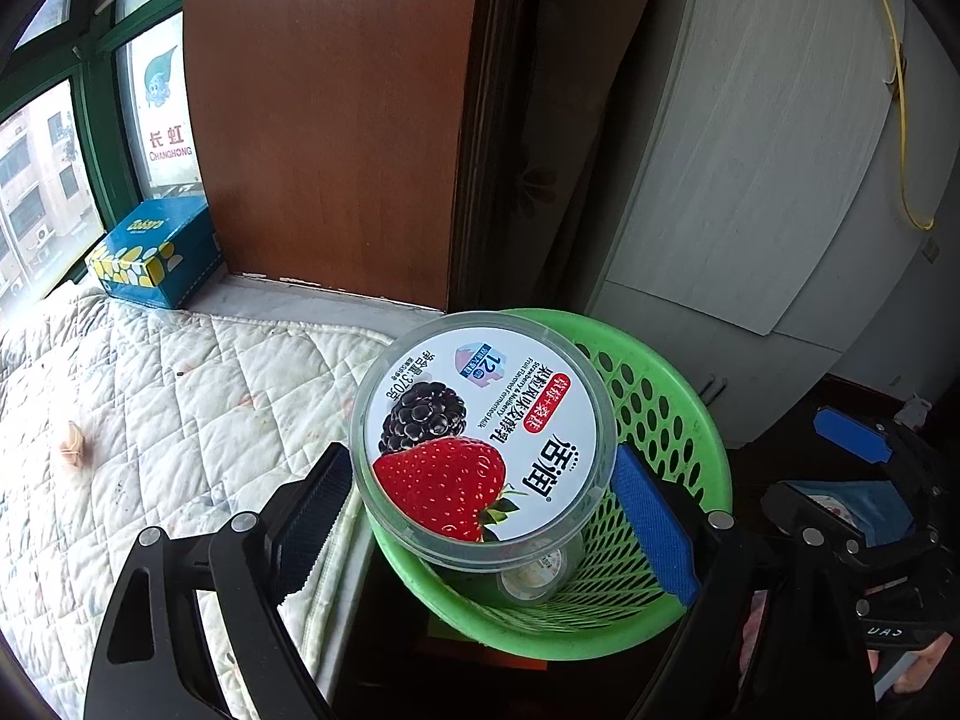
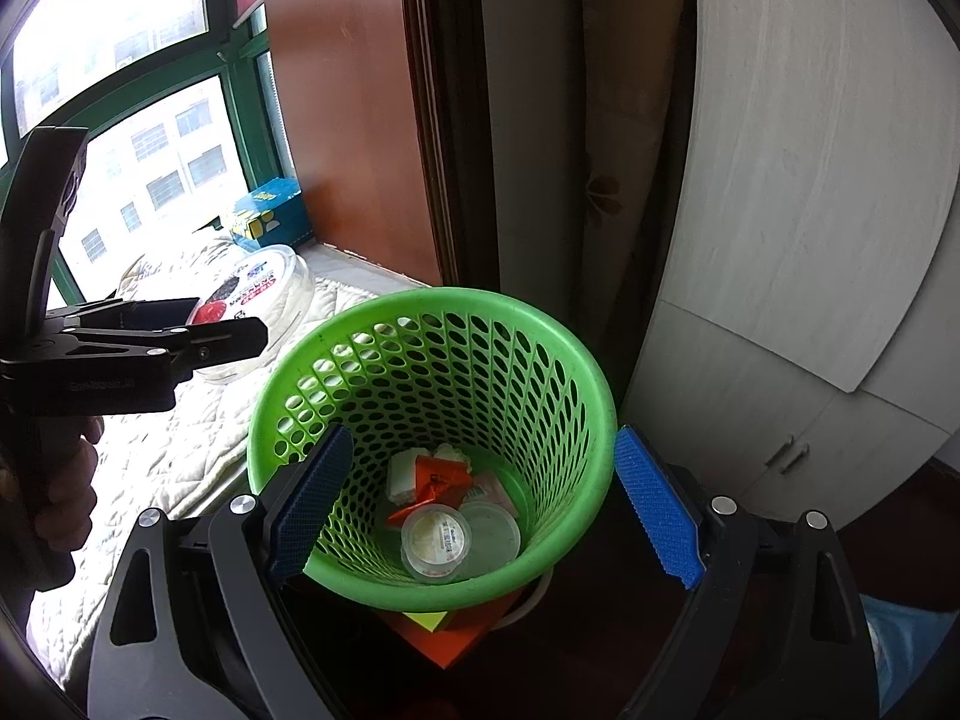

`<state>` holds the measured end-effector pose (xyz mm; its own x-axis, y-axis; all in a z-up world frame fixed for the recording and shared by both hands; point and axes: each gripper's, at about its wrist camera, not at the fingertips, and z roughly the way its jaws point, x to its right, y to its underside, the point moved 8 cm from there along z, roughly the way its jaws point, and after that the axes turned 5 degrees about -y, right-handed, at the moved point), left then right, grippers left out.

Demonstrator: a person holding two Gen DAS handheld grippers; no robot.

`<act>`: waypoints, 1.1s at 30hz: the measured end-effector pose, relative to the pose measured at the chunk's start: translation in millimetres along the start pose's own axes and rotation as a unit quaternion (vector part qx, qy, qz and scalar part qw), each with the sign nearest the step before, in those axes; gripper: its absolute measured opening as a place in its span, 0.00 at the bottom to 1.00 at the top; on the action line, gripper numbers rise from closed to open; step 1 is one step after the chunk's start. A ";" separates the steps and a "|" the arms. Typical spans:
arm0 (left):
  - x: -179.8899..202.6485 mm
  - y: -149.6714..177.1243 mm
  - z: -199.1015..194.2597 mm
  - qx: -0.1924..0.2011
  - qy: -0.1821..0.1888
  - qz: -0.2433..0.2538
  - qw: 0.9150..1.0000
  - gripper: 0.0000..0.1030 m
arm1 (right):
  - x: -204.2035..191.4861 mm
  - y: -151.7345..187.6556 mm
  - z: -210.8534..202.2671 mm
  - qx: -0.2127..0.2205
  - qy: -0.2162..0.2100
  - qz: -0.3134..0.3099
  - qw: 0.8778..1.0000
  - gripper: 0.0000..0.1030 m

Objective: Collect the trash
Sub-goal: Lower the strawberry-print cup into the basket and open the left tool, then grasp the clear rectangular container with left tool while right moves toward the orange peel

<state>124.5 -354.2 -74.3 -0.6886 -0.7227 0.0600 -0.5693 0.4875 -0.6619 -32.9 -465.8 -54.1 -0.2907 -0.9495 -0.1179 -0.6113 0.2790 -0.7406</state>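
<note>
The left gripper (image 1: 486,516) is clasping the yogurt tub (image 1: 483,432) beside the basket (image 2: 432,450); releasing early risks missing. The right gripper (image 2: 480,504) is gaping, empty.

Obscured and cropped items

Green basket (image 1: 678,420): near contents mostly hidden behind yogurt tub (image 1: 480,432). Blue tissue box (image 2: 270,213): lettering too small. Right gripper (image 1: 852,450): cut off at right edge.

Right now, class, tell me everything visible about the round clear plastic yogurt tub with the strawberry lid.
The round clear plastic yogurt tub has a white printed lid showing a strawberry, a blackberry and Chinese text. It is lidded, tilted, and clamped between the left gripper's blue pads, beside the rim of the green perforated basket.
</note>
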 end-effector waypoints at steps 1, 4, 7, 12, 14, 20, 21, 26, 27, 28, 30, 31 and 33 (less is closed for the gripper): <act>0.6 -0.2 0.6 -0.001 0.003 -0.001 1.000 0.82 | 0.3 0.1 -0.1 0.000 0.000 0.001 1.000 0.85; 2.6 -1.0 2.8 -0.003 0.010 -0.003 1.000 0.82 | 1.8 0.6 0.5 -0.001 0.000 0.004 1.000 0.85; 6.5 -1.4 5.7 -0.005 0.015 -0.001 1.000 0.82 | 2.8 1.0 -0.1 0.000 0.000 0.005 1.000 0.85; 11.3 -0.1 12.7 -0.016 0.026 -0.006 1.000 0.83 | 5.8 1.3 0.9 -0.002 0.000 0.008 1.000 0.85; 13.2 1.6 14.2 -0.019 0.030 -0.010 0.999 0.83 | 6.7 1.5 1.1 -0.002 0.000 0.008 1.000 0.85; 14.8 2.3 10.3 -0.010 0.031 -0.008 0.999 0.87 | 7.7 2.8 1.6 -0.003 -0.002 0.013 1.000 0.85; 14.6 2.6 9.8 -0.010 0.030 -0.006 0.999 0.87 | 7.1 2.9 2.0 -0.003 -0.003 0.013 1.000 0.85; 5.8 5.2 7.6 -0.012 0.016 -0.008 1.000 0.87 | 1.3 1.9 3.5 -0.003 -0.009 0.009 1.000 0.85; 2.7 5.6 7.6 -0.013 0.012 -0.009 1.000 0.87 | -0.5 1.4 4.2 -0.004 -0.011 0.007 1.000 0.85; -0.5 6.6 7.1 -0.013 0.009 -0.011 1.000 0.87 | -2.1 1.1 4.6 -0.004 -0.012 0.006 1.000 0.85; -10.6 8.5 5.7 -0.013 0.000 -0.015 1.000 0.87 | -7.3 -0.2 6.5 -0.005 -0.018 0.004 1.000 0.85; -15.8 9.2 4.9 -0.014 -0.004 -0.017 1.000 0.87 | -10.3 -1.1 7.8 -0.005 -0.021 0.003 1.000 0.85; -26.0 10.9 2.9 -0.013 -0.012 -0.022 1.000 0.87 | -17.7 -2.0 11.0 -0.008 -0.029 0.000 1.000 0.85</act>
<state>137.4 -331.6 -85.2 -0.6518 -0.7550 0.0717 -0.6111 0.4669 -0.6392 -18.4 -451.1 -57.8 -0.2484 -0.9561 -0.1555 -0.6227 0.2805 -0.7305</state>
